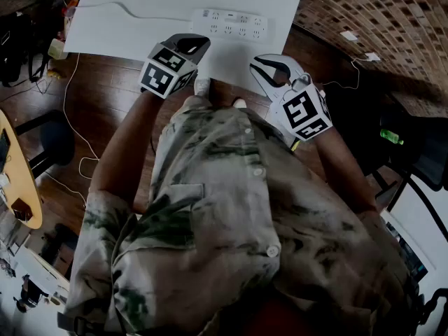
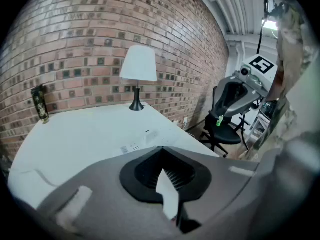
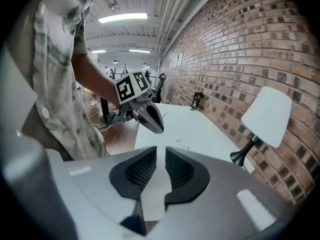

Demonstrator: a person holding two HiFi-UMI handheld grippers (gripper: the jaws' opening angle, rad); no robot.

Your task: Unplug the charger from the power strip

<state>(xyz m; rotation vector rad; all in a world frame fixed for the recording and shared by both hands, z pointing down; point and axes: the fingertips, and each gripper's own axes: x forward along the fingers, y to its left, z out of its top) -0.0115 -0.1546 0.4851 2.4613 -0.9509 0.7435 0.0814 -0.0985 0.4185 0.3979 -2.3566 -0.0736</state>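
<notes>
A white power strip (image 1: 231, 24) lies on the white table (image 1: 140, 12), and its white cord (image 1: 126, 9) runs off to the left. It shows small and far off in the left gripper view (image 2: 137, 145). I cannot make out a charger on it. My left gripper (image 1: 194, 45) hovers at the table's near edge, short of the strip, with its jaws shut on nothing (image 2: 161, 156). My right gripper (image 1: 268, 67) hangs to the right at the same edge. Its jaws stand a narrow gap apart and hold nothing (image 3: 161, 154).
A white-shaded lamp (image 2: 138, 66) stands at the table's far end by the brick wall. A black office chair (image 2: 225, 129) stands beside the table. Loose cables (image 1: 70, 117) lie on the wooden floor at the left. The person's patterned shirt (image 1: 231, 208) fills the lower head view.
</notes>
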